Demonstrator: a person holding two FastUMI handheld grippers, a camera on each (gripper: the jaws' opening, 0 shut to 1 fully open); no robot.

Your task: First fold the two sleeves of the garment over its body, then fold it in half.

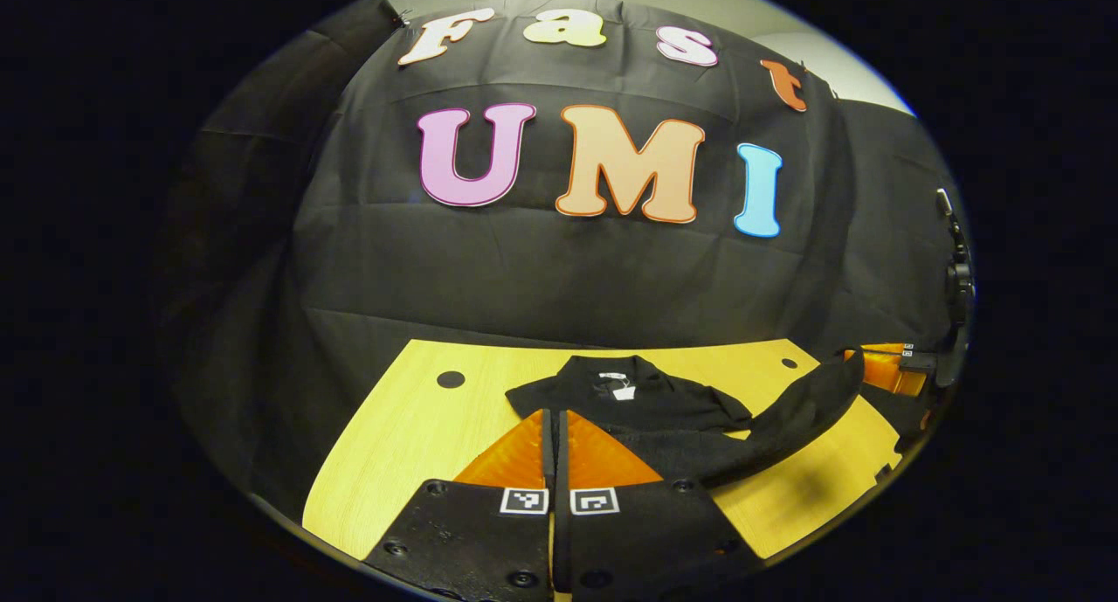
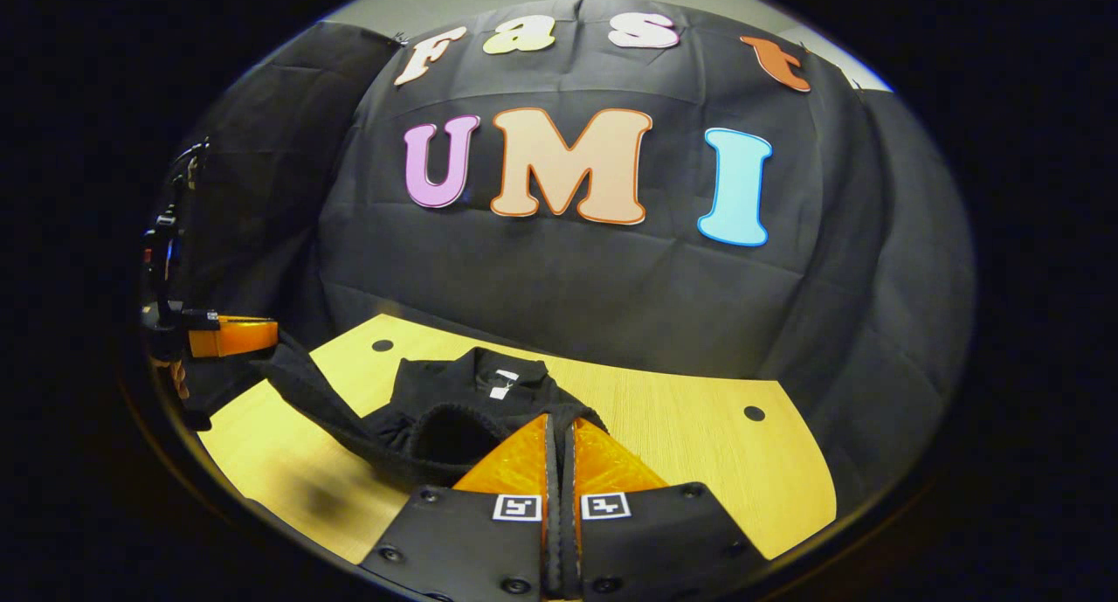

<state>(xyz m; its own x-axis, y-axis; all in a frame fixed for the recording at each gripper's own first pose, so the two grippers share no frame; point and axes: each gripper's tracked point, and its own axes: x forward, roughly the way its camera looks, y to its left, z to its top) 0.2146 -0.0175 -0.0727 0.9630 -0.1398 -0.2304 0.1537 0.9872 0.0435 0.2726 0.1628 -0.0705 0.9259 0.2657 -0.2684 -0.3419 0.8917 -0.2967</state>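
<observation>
A black garment lay on a yellow wooden table, its collar and white neck label toward the black cloth wall.

In the left gripper view, to the left of the garment, bare table showed a round dark hole. The left gripper sat low in the middle, its two orange fingers drawn tightly together at the garment's near edge; black fabric ran along the seam between them, though whether both fingers pressed on cloth could not be told. To the right of the garment's body, one sleeve rose off the table in a long arc toward the other gripper's orange fingers at the far right edge.

In the right gripper view, the left gripper's orange fingers showed at the far left, the garment's sleeve stretching up to them. Right of that, the right gripper was closed to a thin slit, with bunched black cloth at its fingertips; a firm grip could not be confirmed. Further right lay bare table with another hole.
</observation>
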